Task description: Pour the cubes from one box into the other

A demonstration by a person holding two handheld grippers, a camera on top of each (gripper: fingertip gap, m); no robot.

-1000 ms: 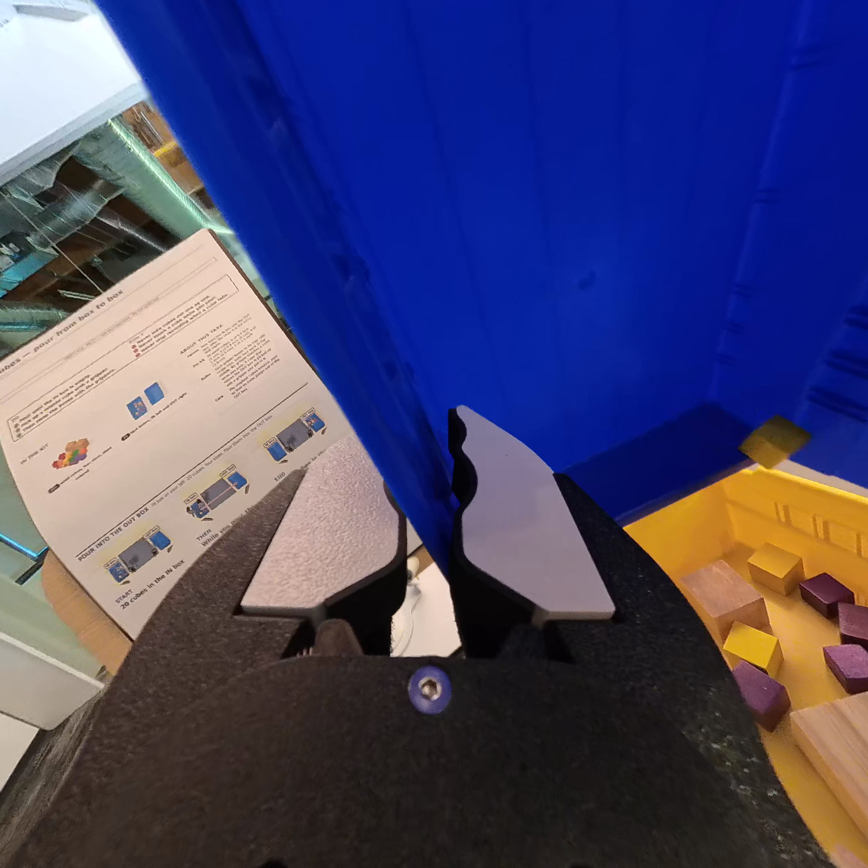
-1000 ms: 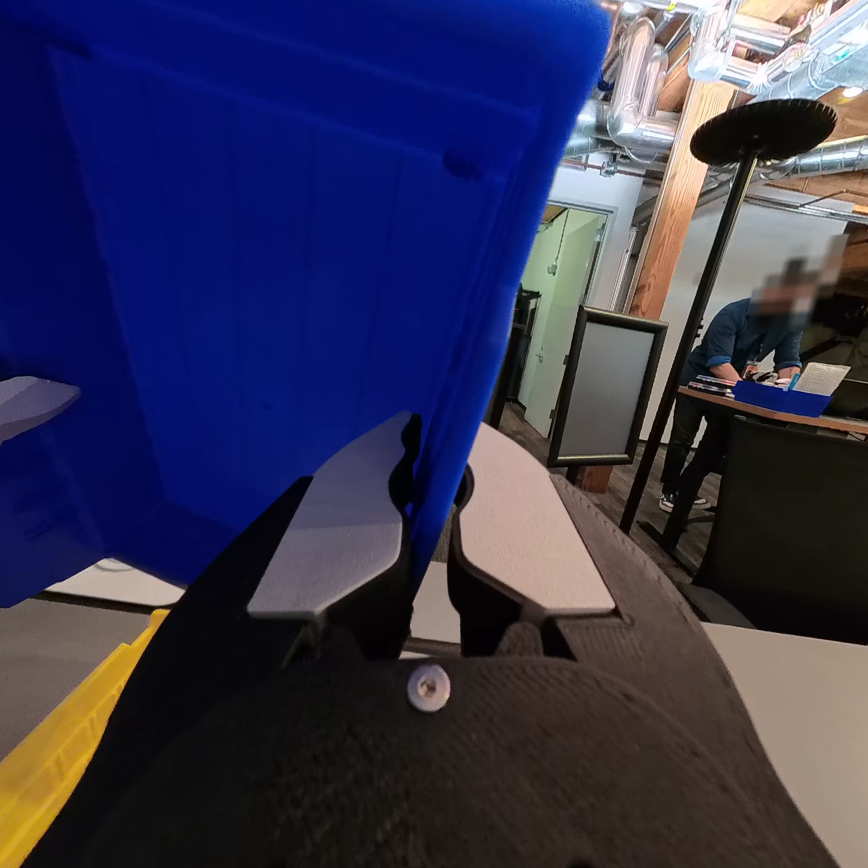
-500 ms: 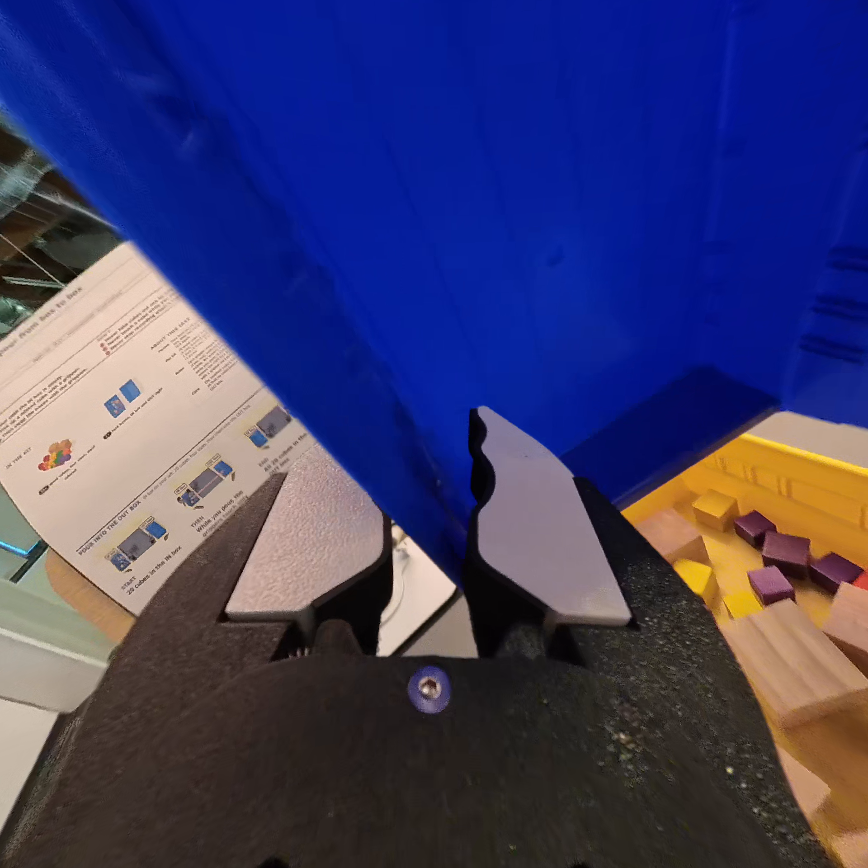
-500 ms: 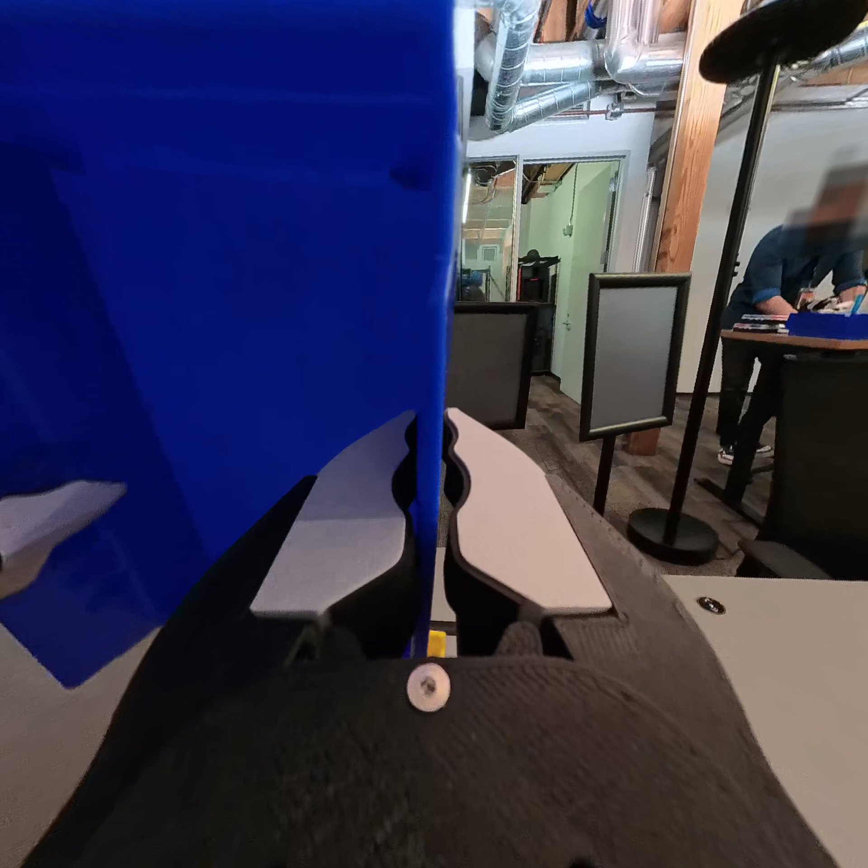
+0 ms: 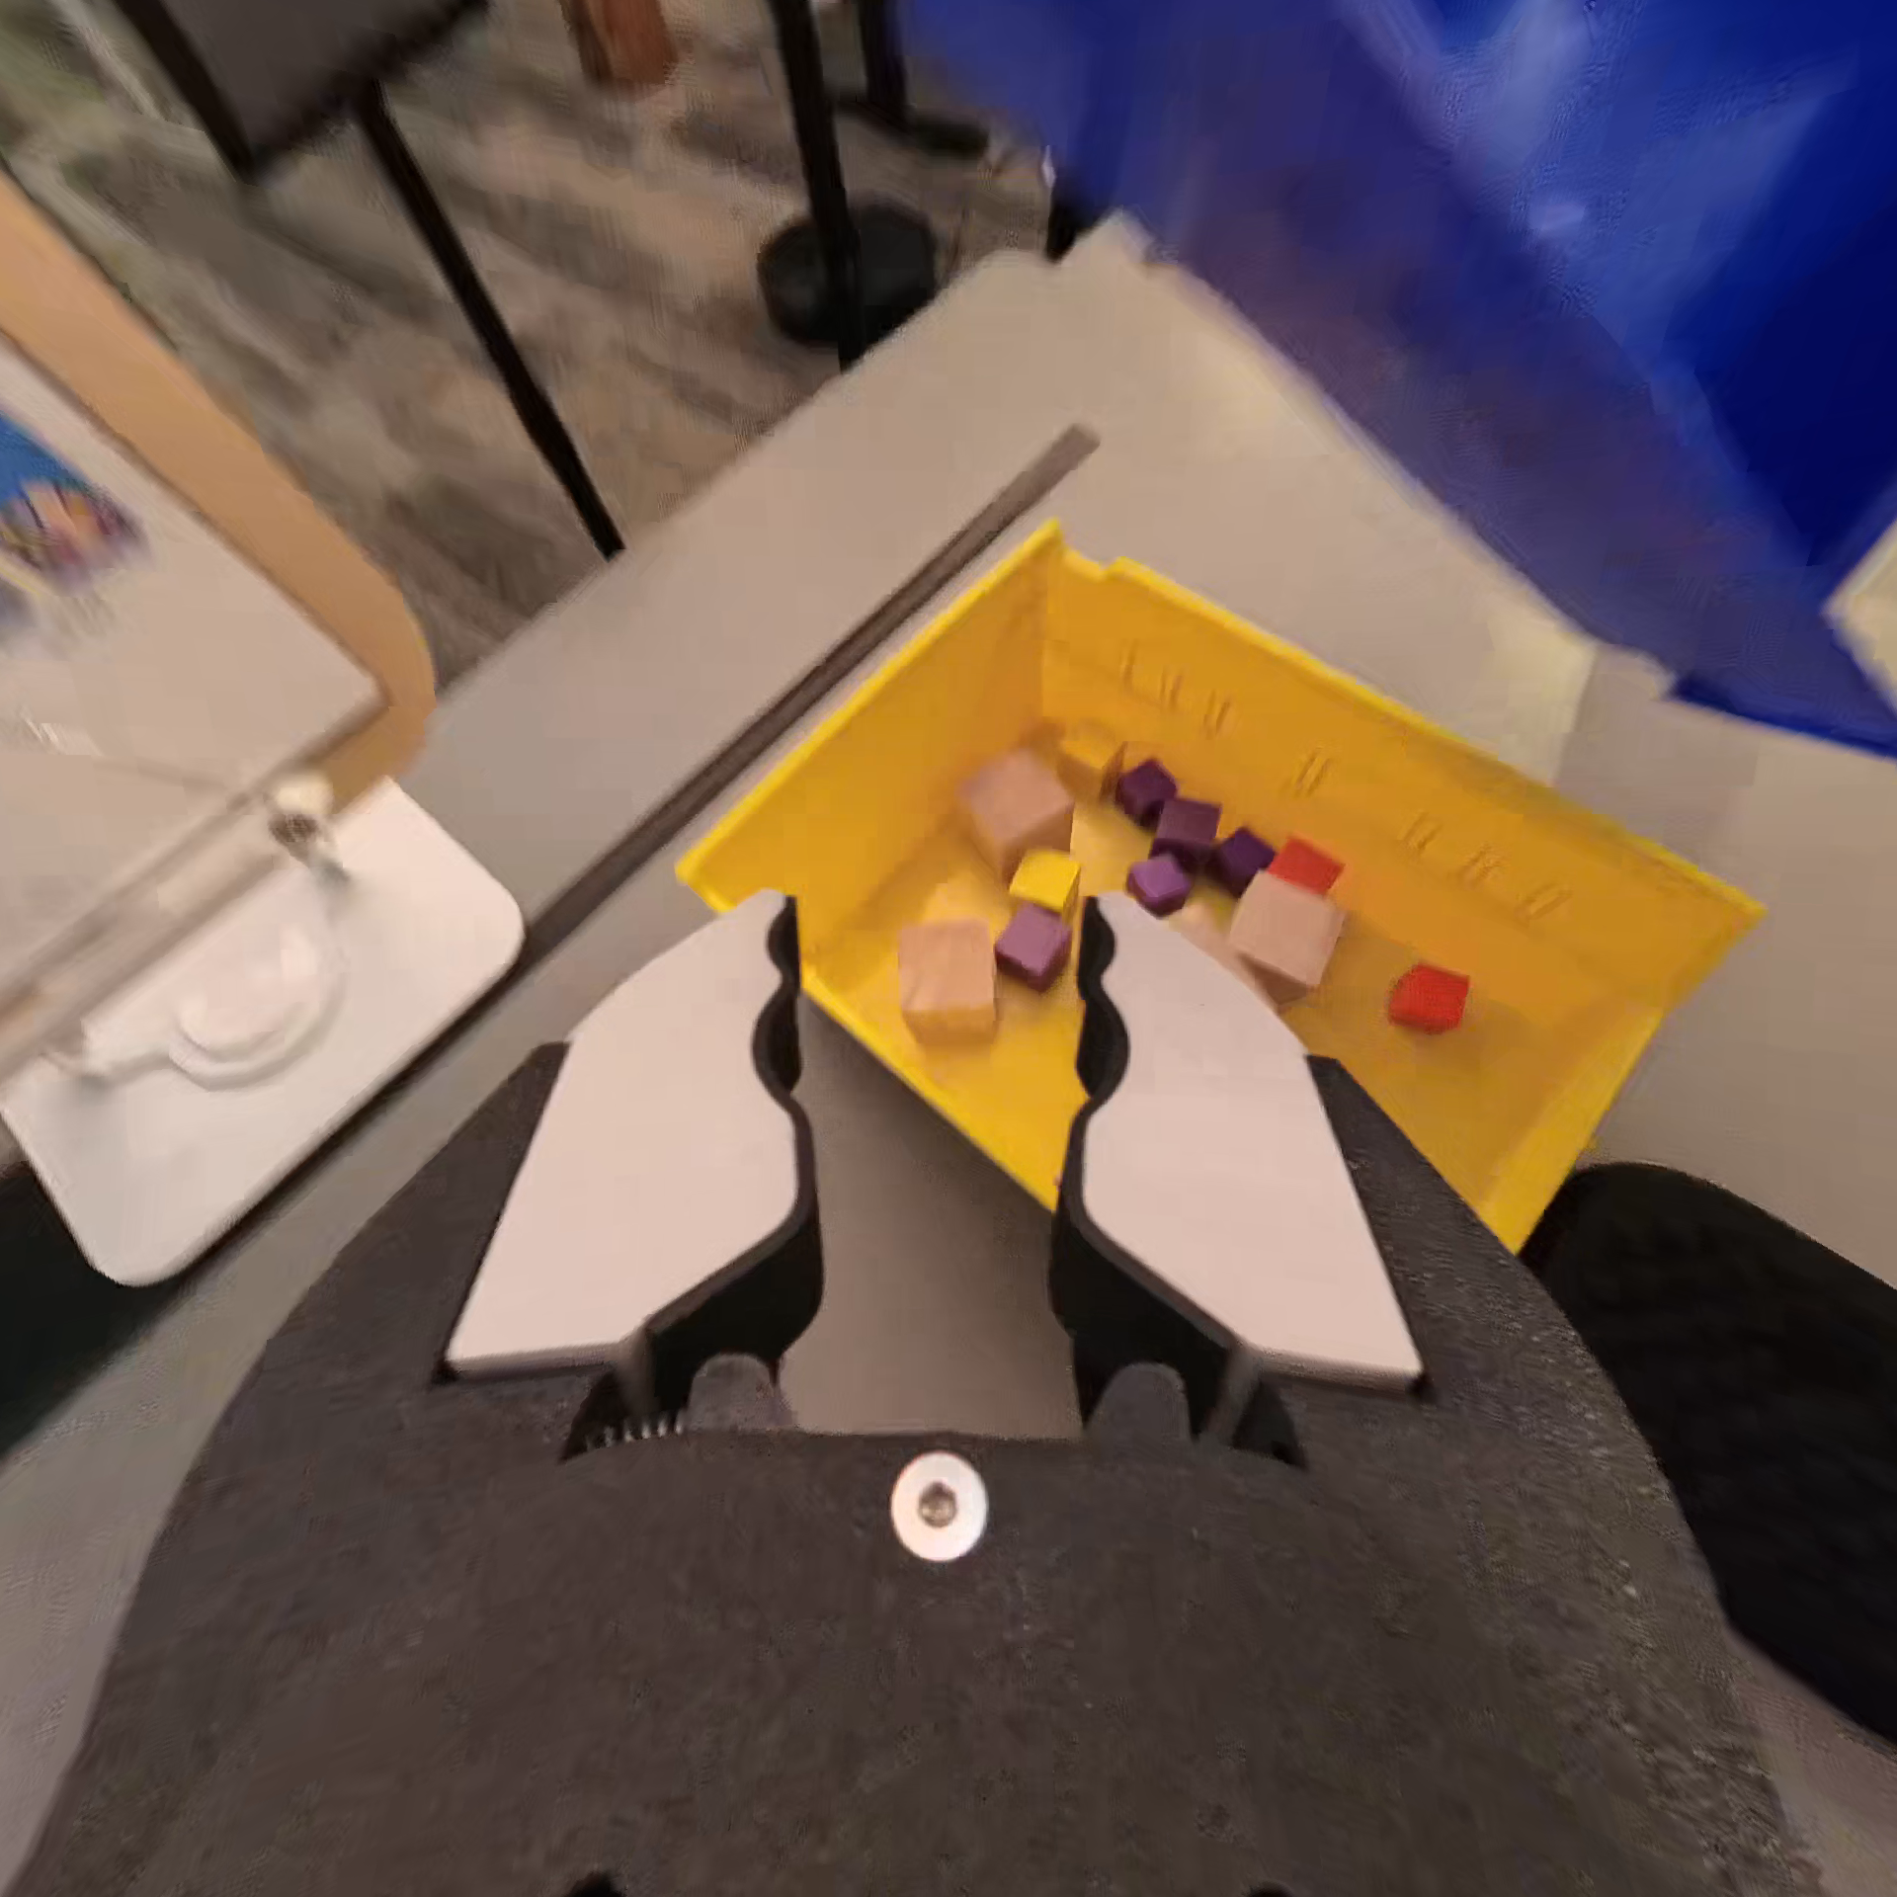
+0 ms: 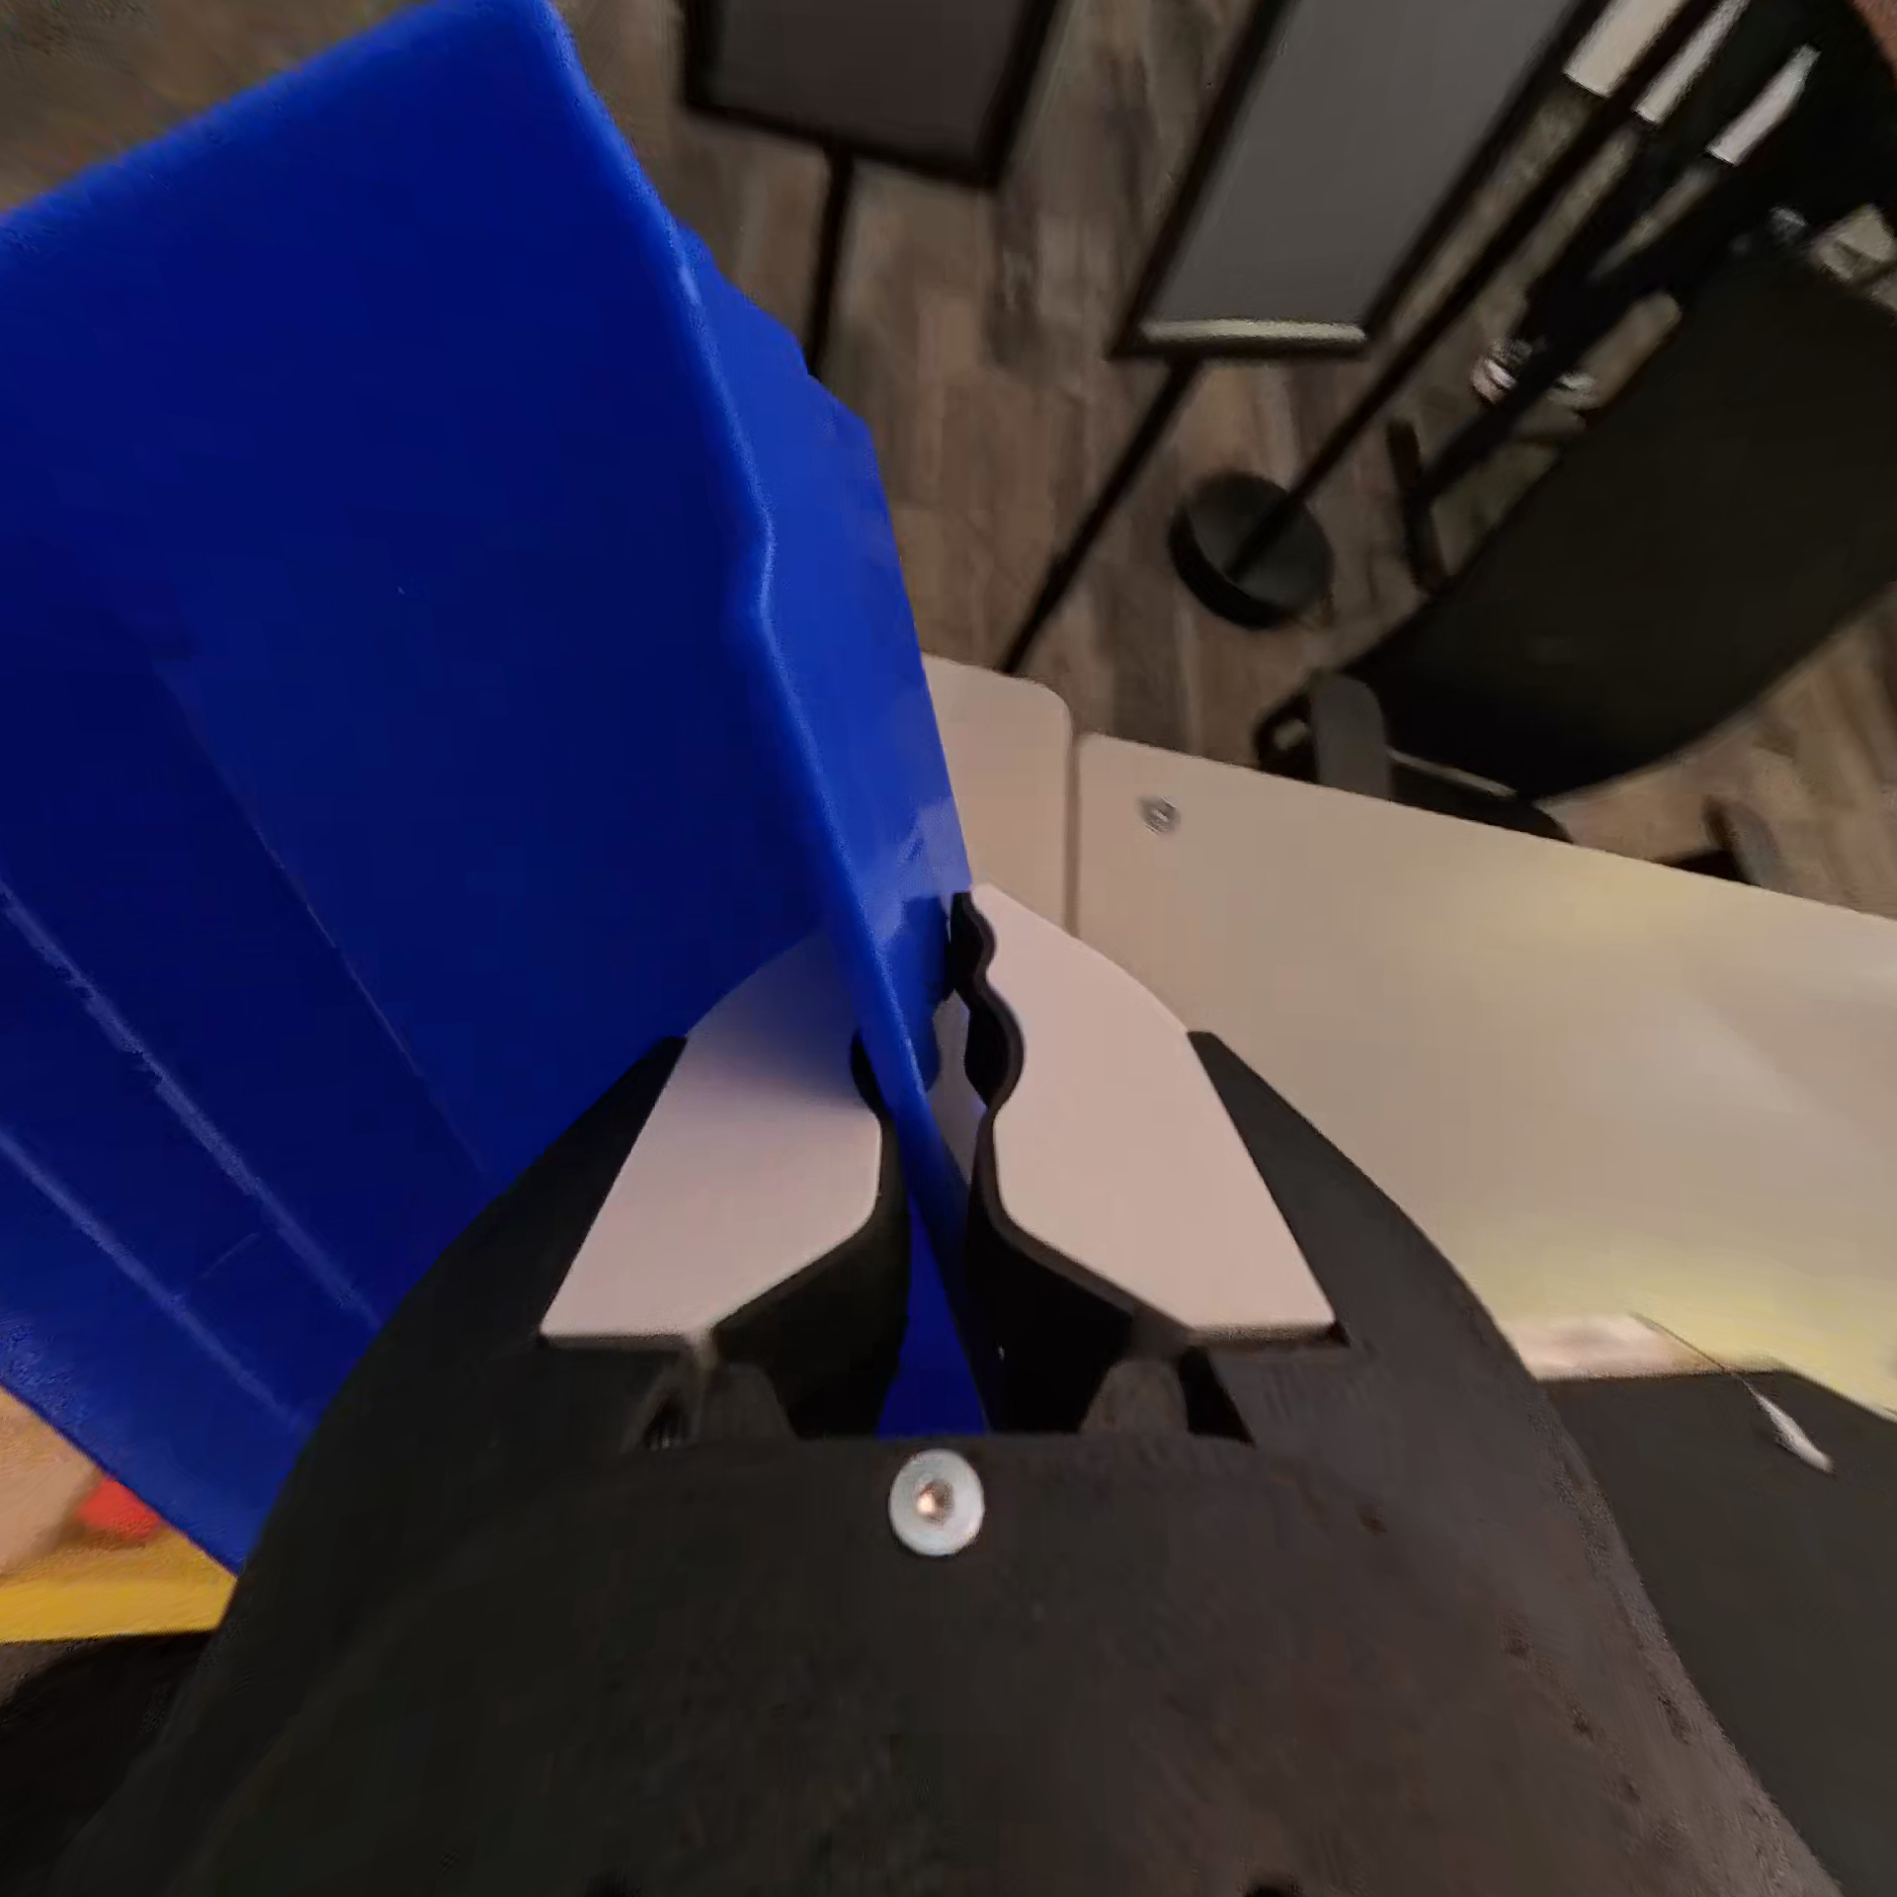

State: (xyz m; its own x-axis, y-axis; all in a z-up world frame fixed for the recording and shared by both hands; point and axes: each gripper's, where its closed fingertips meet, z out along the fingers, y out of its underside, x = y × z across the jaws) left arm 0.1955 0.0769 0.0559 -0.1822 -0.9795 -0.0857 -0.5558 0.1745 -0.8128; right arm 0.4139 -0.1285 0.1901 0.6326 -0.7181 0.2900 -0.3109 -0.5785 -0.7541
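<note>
The yellow box [image 5: 1211,667] sits on the grey table and holds several cubes [image 5: 1037,944]: purple, yellow, red and plain wood. My left gripper [image 5: 934,924] is open and empty, hovering above the box's near left rim. The blue box [image 6: 411,719] hangs tilted in the air, and my right gripper [image 6: 929,924] is shut on its side wall. The blue box also shows blurred at the upper right of the left wrist view [image 5: 1540,257], above the yellow box. A strip of the yellow box [image 6: 92,1601] shows at the lower left of the right wrist view.
A white stand base [image 5: 257,1016] with a clear sheet holder stands left of the yellow box. The table [image 6: 1488,1006] ends just beyond the boxes; black sign stands [image 6: 1247,554] and a dark chair [image 6: 1642,575] are on the floor behind.
My left gripper has let go of the blue box's wall and opened, pulling back over the yellow box. The blue box now hangs from my right gripper alone and has swung down.
</note>
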